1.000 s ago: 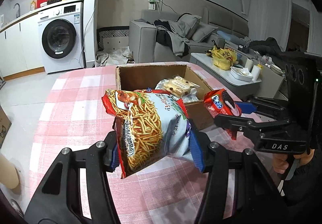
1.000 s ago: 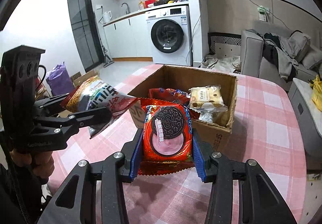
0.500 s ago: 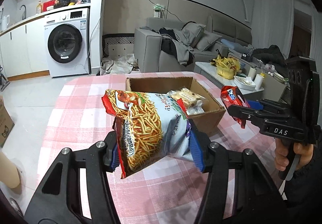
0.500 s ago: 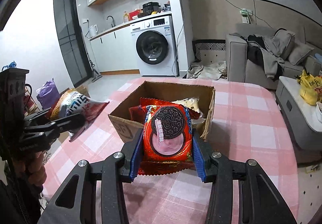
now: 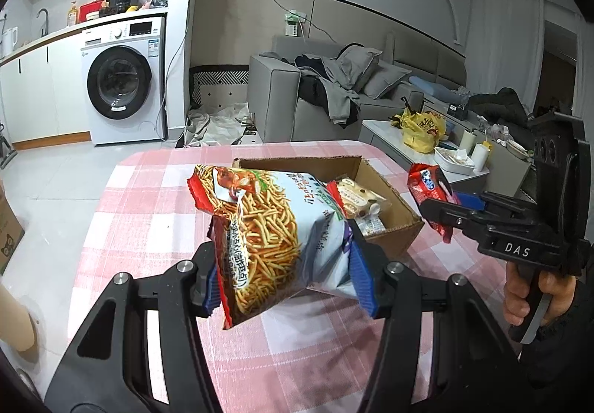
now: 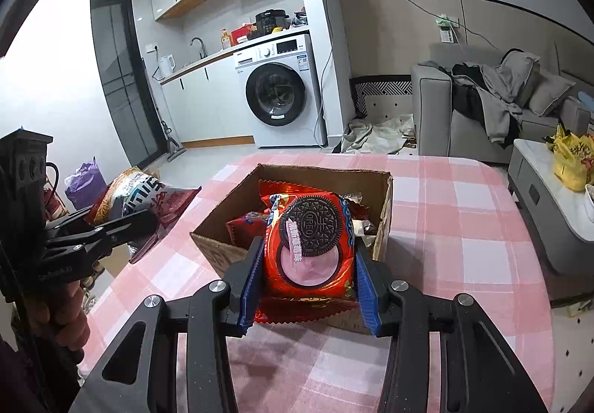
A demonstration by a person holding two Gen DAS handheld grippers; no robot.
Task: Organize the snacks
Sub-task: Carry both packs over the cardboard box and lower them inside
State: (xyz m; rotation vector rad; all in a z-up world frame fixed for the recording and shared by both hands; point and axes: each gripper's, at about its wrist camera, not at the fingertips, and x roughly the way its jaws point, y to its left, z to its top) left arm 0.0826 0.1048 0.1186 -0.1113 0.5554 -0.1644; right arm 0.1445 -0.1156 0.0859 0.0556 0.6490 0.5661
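A table covered in a pink and white checked cloth (image 5: 156, 197) stands in a home with a washing machine (image 5: 122, 94) and a grey sofa (image 5: 334, 94) behind it. On the cloth sits an open cardboard box (image 6: 386, 205) that already contains several snack packets, among them a pale packet of biscuits (image 5: 358, 197) and red wrappers (image 6: 247, 227).

The left gripper (image 5: 286, 277) is clamped on a large bag of stick-shaped crisps (image 5: 267, 238), its 2 blue pads pressing the bag's sides. The bag hangs in the air above the cloth, on the near side of the box, tilted with its top leaning toward the box.

The right gripper (image 6: 308, 287) is clenched on a red Oreo packet (image 6: 310, 246), with a blue pad against each side. In the right wrist view the packet is held upright in front of the box's near wall, overlapping the box opening. In the left wrist view the same packet (image 5: 427, 190) shows to the right of the box, raised above the table.

A hand (image 5: 534, 294) grips the right gripper's handle at the right edge of the left wrist view. Another hand (image 6: 63, 312) holds the left gripper's handle at the left edge of the right wrist view.
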